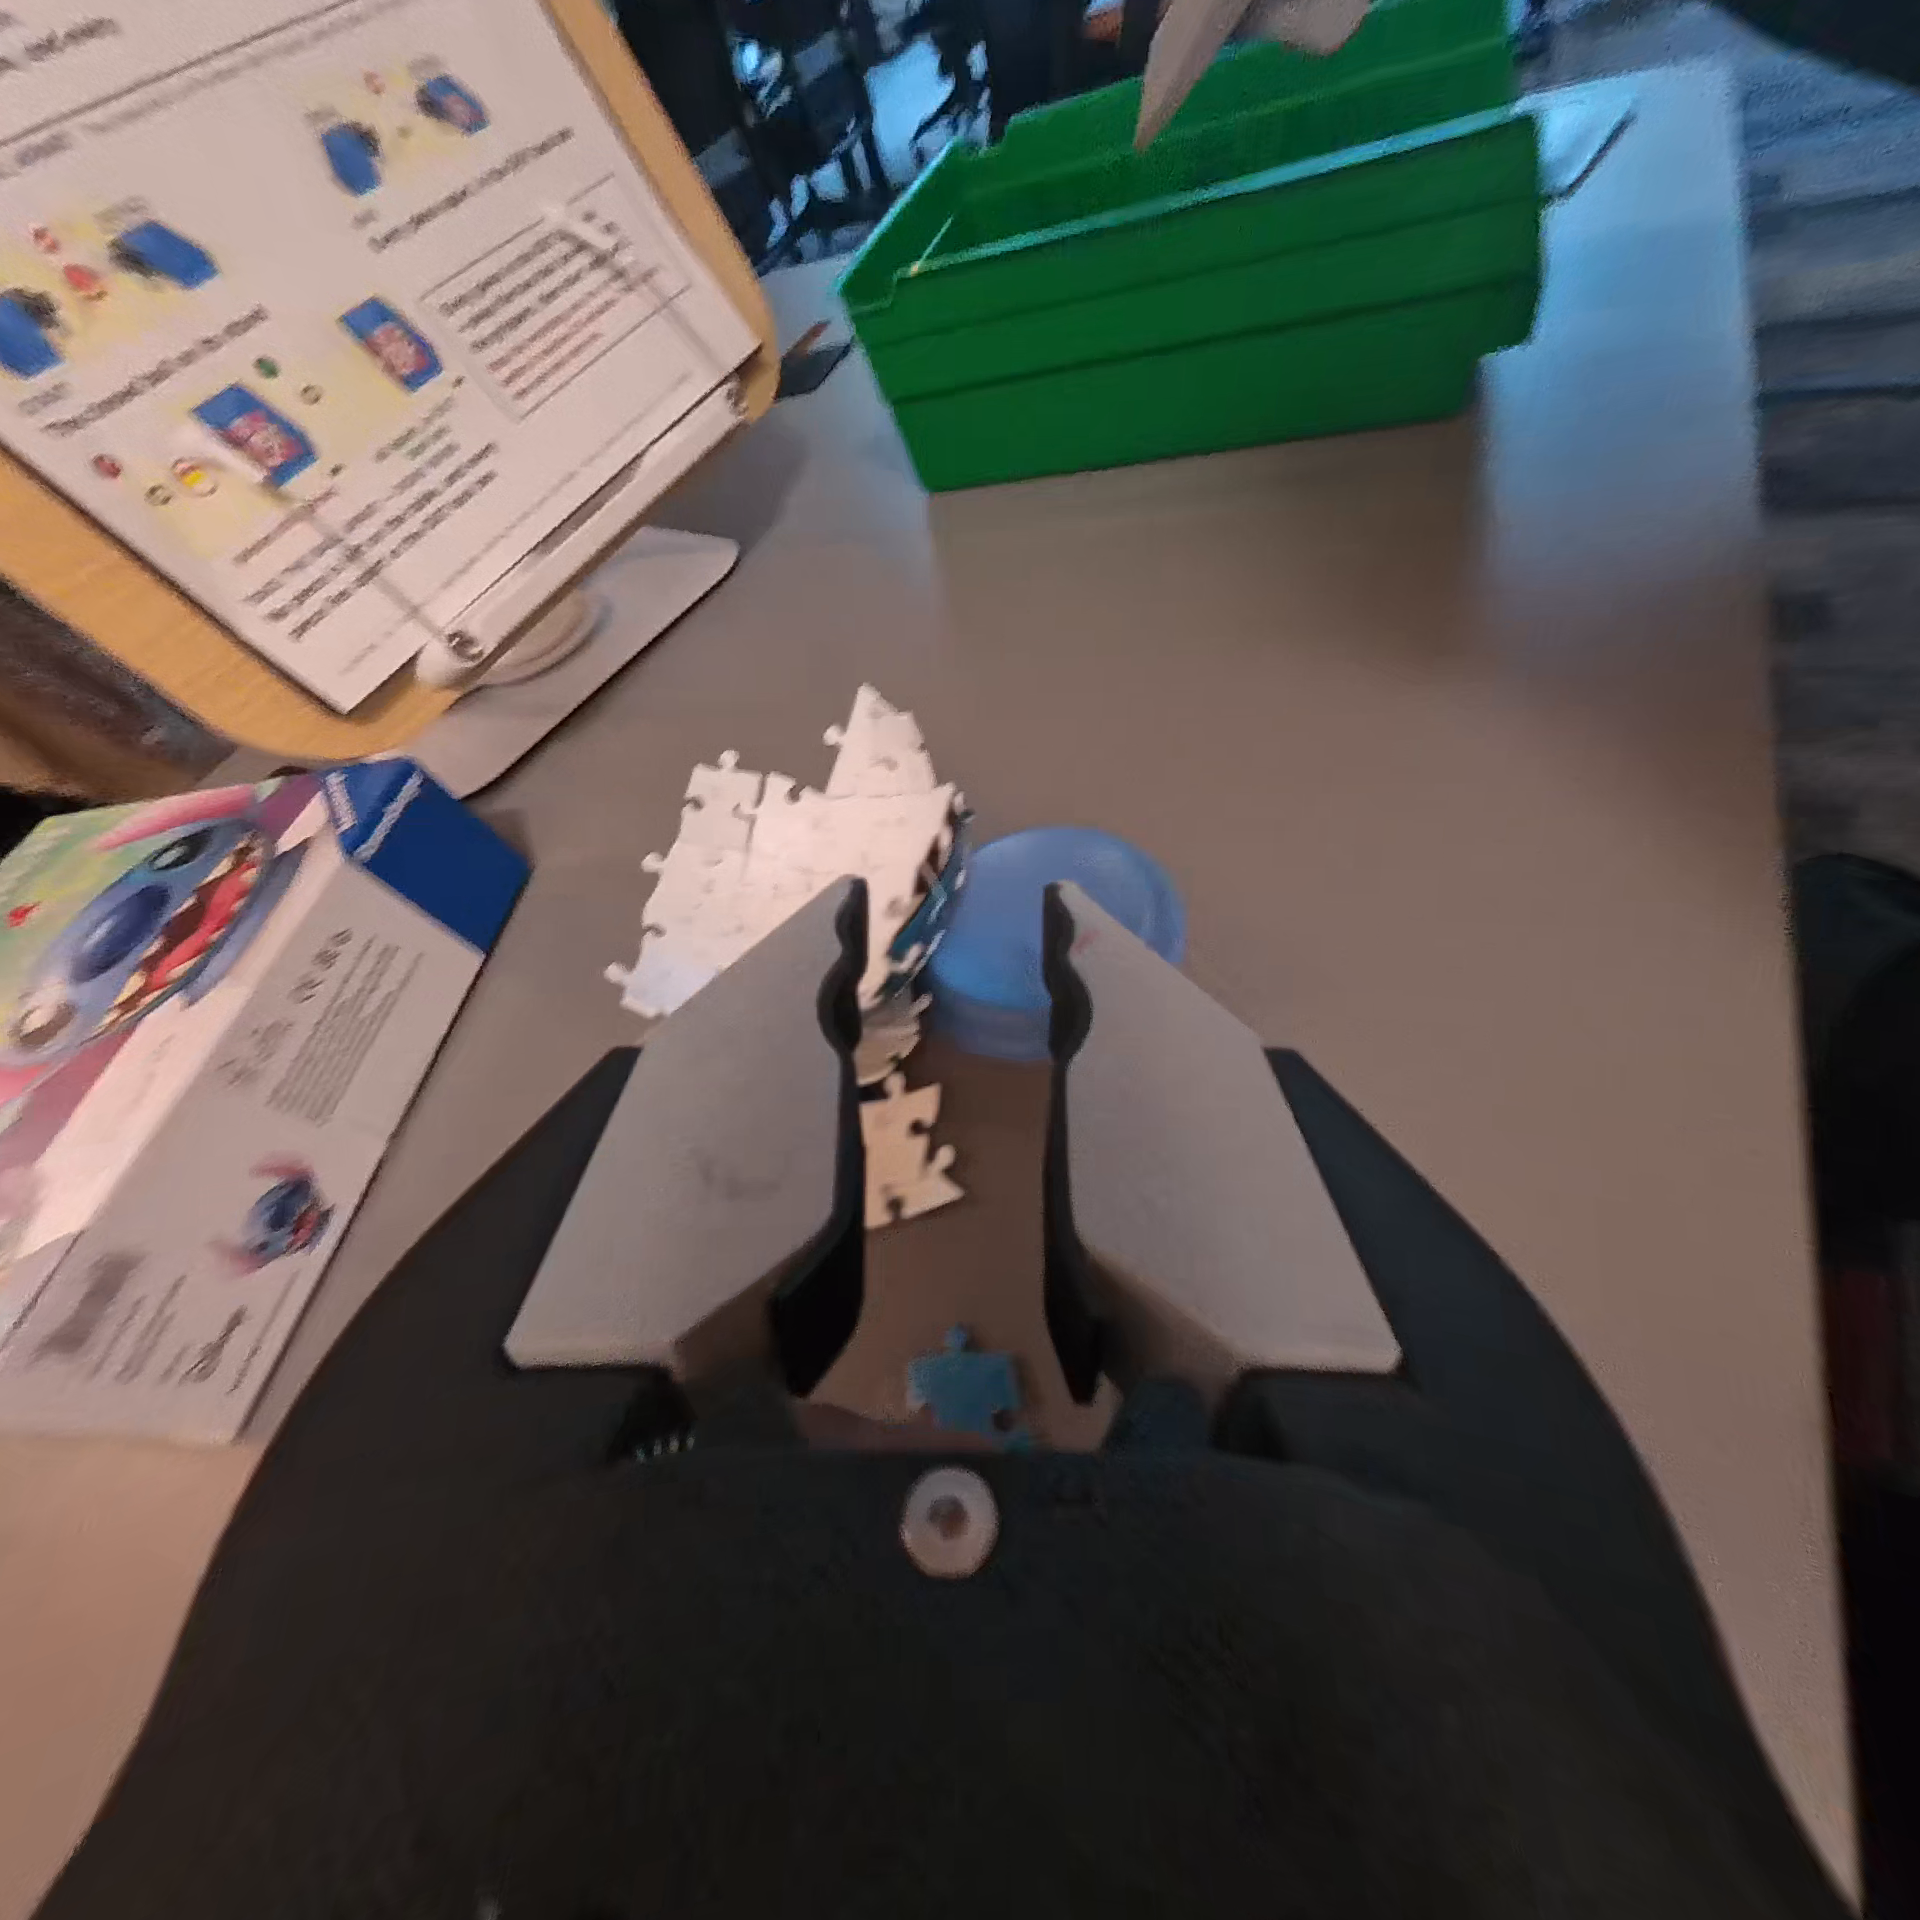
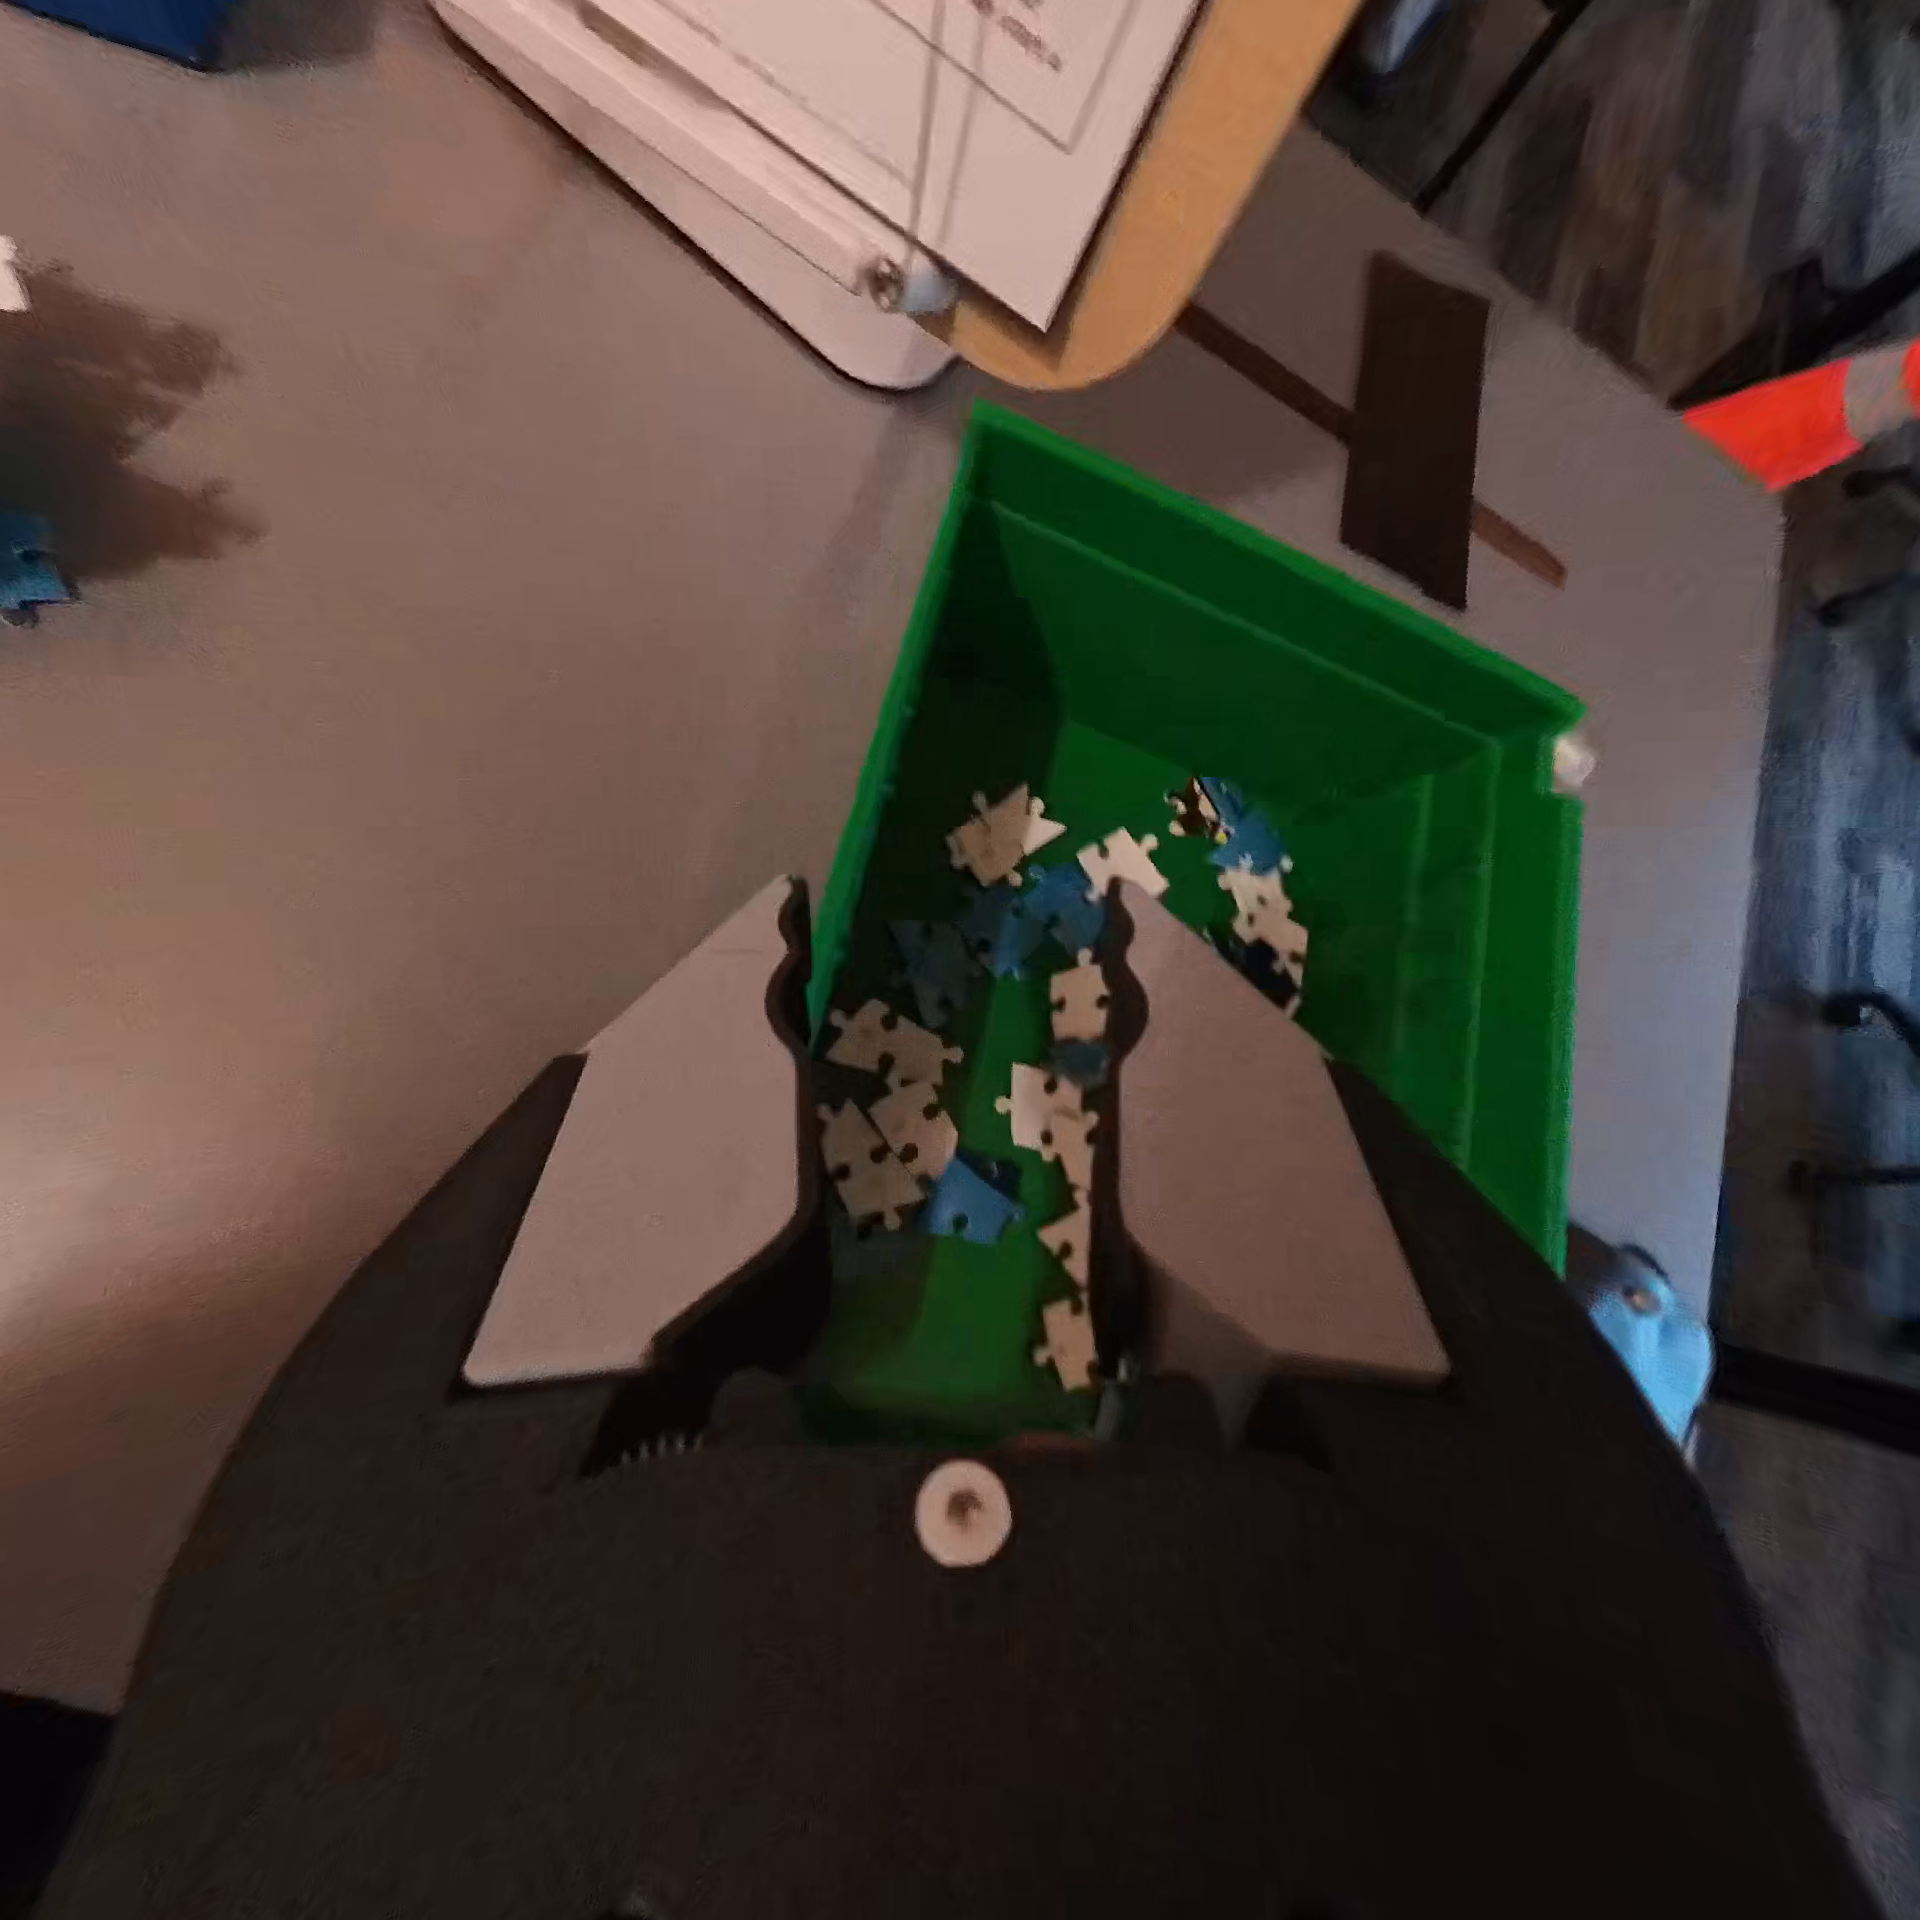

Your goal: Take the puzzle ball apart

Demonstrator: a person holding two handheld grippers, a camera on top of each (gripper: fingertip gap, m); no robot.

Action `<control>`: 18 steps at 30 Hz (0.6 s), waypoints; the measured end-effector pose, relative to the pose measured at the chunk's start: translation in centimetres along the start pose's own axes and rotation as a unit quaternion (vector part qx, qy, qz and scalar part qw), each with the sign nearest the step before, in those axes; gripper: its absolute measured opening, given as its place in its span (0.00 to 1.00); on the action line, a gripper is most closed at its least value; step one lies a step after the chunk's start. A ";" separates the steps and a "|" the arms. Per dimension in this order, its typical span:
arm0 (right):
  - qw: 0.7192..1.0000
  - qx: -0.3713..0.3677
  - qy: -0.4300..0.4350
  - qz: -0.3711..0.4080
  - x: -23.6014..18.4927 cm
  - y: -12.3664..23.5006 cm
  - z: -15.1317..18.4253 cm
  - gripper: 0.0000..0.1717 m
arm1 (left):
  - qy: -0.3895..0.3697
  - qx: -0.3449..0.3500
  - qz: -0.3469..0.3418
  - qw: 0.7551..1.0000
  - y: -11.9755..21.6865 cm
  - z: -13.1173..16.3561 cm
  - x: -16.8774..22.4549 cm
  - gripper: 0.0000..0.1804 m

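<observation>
Left gripper low over table, jaws apart, puzzle sheet leaning on left finger, blue lid just beyond. Right gripper points down over green bin of loose pieces, jaws wide, nothing held.

Printed sheets, box — writing blurred, unreadable.

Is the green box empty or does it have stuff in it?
Not empty. Loose white and blue puzzle pieces lie scattered on the green box's floor.
</observation>
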State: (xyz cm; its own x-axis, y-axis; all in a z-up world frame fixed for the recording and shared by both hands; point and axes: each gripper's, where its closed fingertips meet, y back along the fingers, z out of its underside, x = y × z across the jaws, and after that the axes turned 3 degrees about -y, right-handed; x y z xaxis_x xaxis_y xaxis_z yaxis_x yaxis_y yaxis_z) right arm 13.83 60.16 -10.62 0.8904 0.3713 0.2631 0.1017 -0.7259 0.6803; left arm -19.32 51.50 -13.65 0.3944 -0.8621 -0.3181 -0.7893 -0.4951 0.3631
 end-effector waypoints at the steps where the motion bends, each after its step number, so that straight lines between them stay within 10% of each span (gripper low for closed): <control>1: 1.000 0.017 0.018 -0.012 -1.8 -0.1 -1.0 0.31 | -0.005 -0.018 -0.008 1.000 -0.2 0.6 -0.5 0.20; 8: 0.924 0.096 0.218 -0.300 -25.2 -2.1 -5.1 0.28 | -0.056 -0.134 0.022 0.989 -5.0 4.8 -1.2 0.19; 18: 0.882 0.166 0.301 -0.323 -31.3 -4.6 -6.6 0.01 | 0.037 -0.088 0.039 0.995 -6.0 4.2 -1.3 0.01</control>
State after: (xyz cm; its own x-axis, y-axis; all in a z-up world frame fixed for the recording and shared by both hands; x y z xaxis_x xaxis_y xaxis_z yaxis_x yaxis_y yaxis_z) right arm -17.43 55.69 -17.50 0.2126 0.9367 0.2782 0.7150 -0.3432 0.6091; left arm -17.09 56.02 -19.14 0.3736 -0.9013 -0.2193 -0.7267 -0.4313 0.5348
